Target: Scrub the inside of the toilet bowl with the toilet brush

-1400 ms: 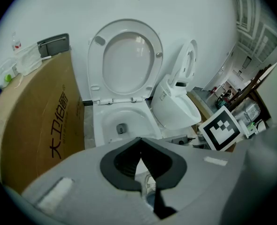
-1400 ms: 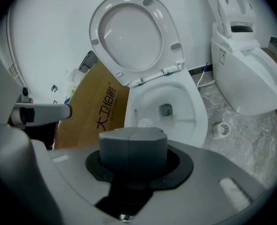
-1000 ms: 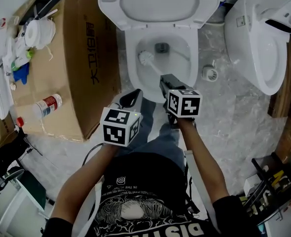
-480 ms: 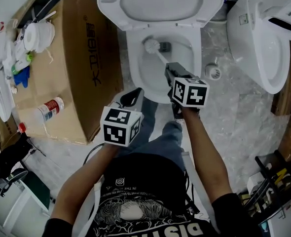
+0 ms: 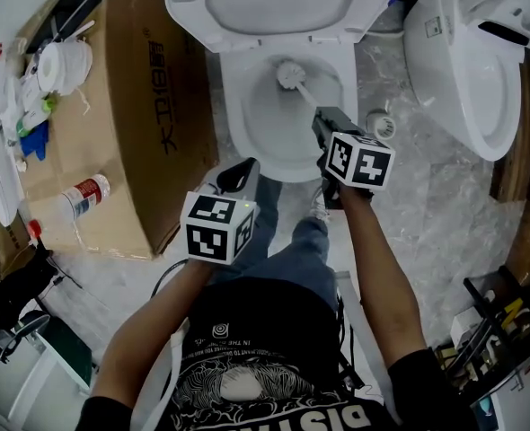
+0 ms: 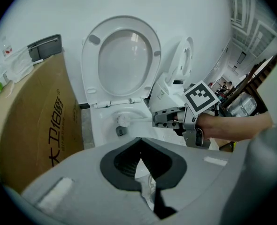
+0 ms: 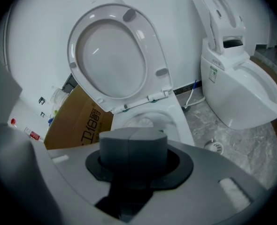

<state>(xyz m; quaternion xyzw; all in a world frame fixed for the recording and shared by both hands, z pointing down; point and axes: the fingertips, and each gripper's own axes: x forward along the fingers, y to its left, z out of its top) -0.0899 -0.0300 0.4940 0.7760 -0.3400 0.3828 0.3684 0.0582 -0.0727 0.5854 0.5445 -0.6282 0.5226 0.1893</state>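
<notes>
The white toilet bowl (image 5: 245, 115) stands open, its seat and lid (image 5: 274, 3) raised. Inside it, near the back rim, is the white head of the toilet brush (image 5: 290, 73); its thin handle slants back to my right gripper (image 5: 324, 117), which is shut on it above the bowl's right side. In the left gripper view the brush head (image 6: 123, 120) rests low in the bowl, with the right gripper (image 6: 159, 118) beside it. My left gripper (image 5: 238, 176) hangs shut and empty over the bowl's front edge. The right gripper view shows closed jaws (image 7: 133, 136) hiding most of the brush.
A large cardboard box (image 5: 121, 106) stands just left of the toilet, with a paper roll (image 5: 63, 61) and a bottle (image 5: 83, 193) on it. A second toilet (image 5: 467, 70) is at the right; a floor drain (image 5: 382, 126) lies between them. My legs are below the bowl.
The right gripper has pushed forward and rightward, carrying the brush head from the bowl's left side to its back rim. The left gripper has stayed in place.
</notes>
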